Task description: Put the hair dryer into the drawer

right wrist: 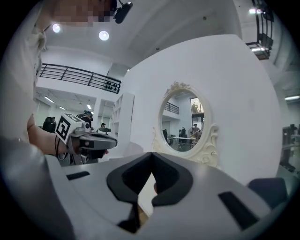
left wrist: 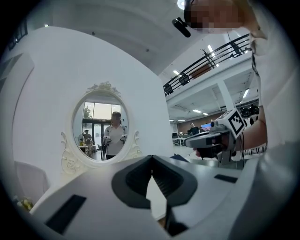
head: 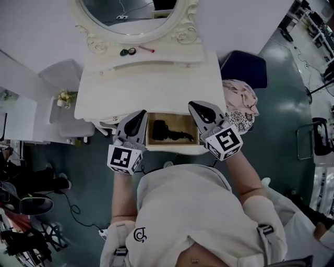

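The black hair dryer (head: 166, 131) lies inside the open wooden drawer (head: 177, 117) at the front of the white dressing table (head: 151, 88). My left gripper (head: 141, 114) hovers over the drawer's left end, and my right gripper (head: 193, 106) over its right end. Both are above the table's front edge and apart from the dryer. In the left gripper view the left gripper (left wrist: 151, 157) has its tips together with nothing between them. The right gripper (right wrist: 152, 153) looks the same in its own view. Each view also shows the other gripper out to the side.
An oval mirror (head: 130, 15) with a carved white frame stands at the back of the table. Small items (head: 128, 51) lie in front of it. A blue chair (head: 245, 68) with a pink cloth (head: 240, 99) is at the right, and a white seat (head: 62, 78) at the left.
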### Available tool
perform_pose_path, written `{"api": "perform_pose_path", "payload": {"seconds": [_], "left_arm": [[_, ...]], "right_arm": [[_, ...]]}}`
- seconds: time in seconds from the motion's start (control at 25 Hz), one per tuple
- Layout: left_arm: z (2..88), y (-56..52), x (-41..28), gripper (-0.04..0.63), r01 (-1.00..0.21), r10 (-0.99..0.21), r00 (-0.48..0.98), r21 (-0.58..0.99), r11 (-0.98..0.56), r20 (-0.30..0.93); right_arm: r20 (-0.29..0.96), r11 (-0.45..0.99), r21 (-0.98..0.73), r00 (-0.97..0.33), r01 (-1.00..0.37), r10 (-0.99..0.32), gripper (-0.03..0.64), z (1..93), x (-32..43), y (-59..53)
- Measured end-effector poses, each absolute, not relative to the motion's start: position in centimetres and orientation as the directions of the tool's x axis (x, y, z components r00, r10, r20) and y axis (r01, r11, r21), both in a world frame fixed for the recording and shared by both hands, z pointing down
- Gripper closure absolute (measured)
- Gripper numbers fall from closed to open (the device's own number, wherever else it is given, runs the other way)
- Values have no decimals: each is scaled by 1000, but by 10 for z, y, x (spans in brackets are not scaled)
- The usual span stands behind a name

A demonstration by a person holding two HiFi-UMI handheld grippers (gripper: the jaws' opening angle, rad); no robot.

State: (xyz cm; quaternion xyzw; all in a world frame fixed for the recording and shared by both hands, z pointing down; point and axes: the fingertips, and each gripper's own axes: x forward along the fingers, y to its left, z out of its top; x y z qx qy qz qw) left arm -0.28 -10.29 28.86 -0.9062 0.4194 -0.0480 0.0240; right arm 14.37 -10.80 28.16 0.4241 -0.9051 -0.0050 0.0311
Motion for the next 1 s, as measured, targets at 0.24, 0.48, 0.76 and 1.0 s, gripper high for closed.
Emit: {"api": "perform_pose_path", "payload": {"seconds": [0.24, 0.48, 0.76, 1.0], "left_arm": [[280, -109, 0, 581, -766, -770, 633, -75, -638, 81], [271, -108, 11, 581, -736, -741, 667, -82, -672, 77], [272, -106, 14, 583, -727, -731, 678, -74, -682, 78], [271, -107, 12, 582, -735, -737, 672, -58, -676, 68]], "right_arm": [[30, 580, 19, -579, -814, -815, 611, 272, 165, -107], [51, 570, 29, -568, -821, -821, 612, 276, 166, -109], [48, 559, 31, -557, -829, -829, 612, 280, 163, -110], [52, 564, 12, -562, -826, -825, 612, 280, 157, -109]]}}
